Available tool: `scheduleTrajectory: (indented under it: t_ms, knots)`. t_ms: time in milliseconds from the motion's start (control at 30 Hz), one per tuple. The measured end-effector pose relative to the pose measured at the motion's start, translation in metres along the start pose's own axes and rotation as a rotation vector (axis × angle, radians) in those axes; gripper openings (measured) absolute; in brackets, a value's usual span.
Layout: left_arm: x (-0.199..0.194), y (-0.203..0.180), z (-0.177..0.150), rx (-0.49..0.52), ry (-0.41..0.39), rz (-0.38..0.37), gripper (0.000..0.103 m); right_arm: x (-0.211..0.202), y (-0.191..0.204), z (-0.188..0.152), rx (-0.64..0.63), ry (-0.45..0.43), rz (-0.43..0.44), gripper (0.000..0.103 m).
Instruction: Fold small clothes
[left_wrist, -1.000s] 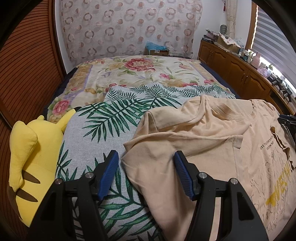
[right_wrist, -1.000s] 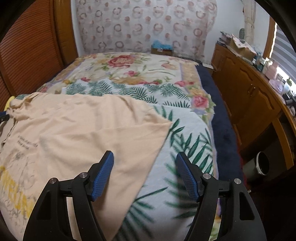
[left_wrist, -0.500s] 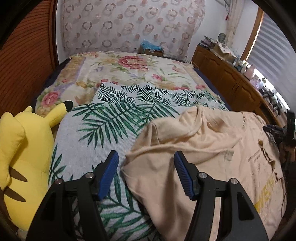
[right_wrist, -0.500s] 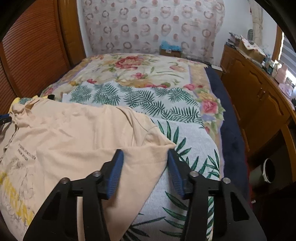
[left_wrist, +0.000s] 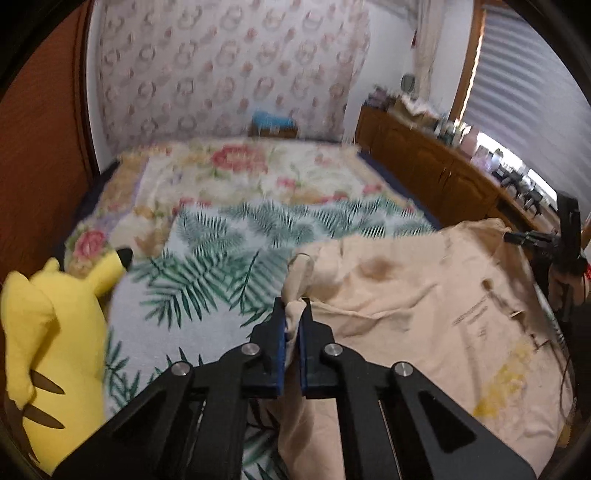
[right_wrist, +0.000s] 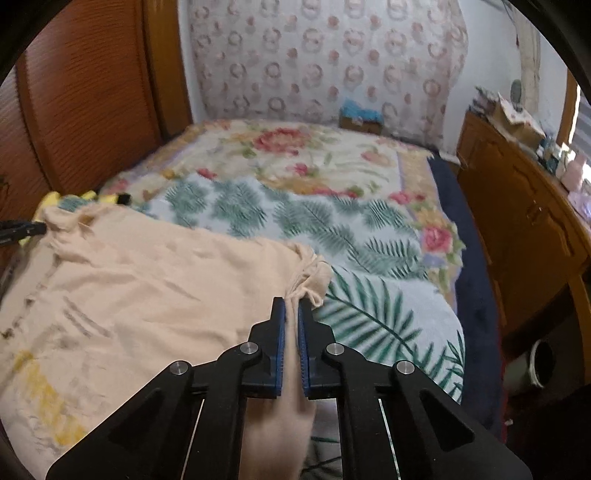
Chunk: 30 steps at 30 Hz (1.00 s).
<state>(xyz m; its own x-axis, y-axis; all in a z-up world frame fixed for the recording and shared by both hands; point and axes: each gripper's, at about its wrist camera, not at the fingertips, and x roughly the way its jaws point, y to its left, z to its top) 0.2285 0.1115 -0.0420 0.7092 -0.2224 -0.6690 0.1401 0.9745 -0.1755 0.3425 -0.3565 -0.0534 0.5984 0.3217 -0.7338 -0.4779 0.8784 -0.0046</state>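
A yellow plush toy with black-tipped ears (left_wrist: 48, 325) fills the far left of the left wrist view; the right wrist view shows only its ear tips (right_wrist: 110, 198) past the shirt. The peach cotton T-shirt with yellow print (left_wrist: 424, 306) lies spread on the palm-leaf blanket (left_wrist: 207, 273) on the bed. The left gripper (left_wrist: 292, 317) is clamped on a bunched sleeve edge, its blue pads pressed on the cloth. Only the right view shows the navy bedside rug (right_wrist: 476, 280) and the white bin (right_wrist: 541, 363) by the wooden cabinet (right_wrist: 517, 221). There the right gripper (right_wrist: 291, 314) pinches the shirt's (right_wrist: 155, 291) other sleeve. Half a second ago both jaws stood wide apart over flat fabric; now both have closed and gathered it.
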Motion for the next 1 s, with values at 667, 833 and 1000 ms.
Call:
scheduleTrajectory:
  t_ms: [667, 833, 1000]
  knots:
    - [-0.168, -0.047, -0.107, 0.01, -0.179, -0.051, 0.001, -0.186, 0.067, -0.077, -0.013, -0.229, 0.062, 0.004]
    - [-0.206, -0.048, -0.129, 0.011, -0.189, -0.035, 0.002, -0.229, 0.068, -0.115, 0.01, -0.212, 0.061, 0.004]
    - [-0.226, -0.045, -0.136, 0.032, -0.164, 0.008, 0.013, -0.266, 0.063, -0.135, 0.019, -0.195, 0.041, 0.004]
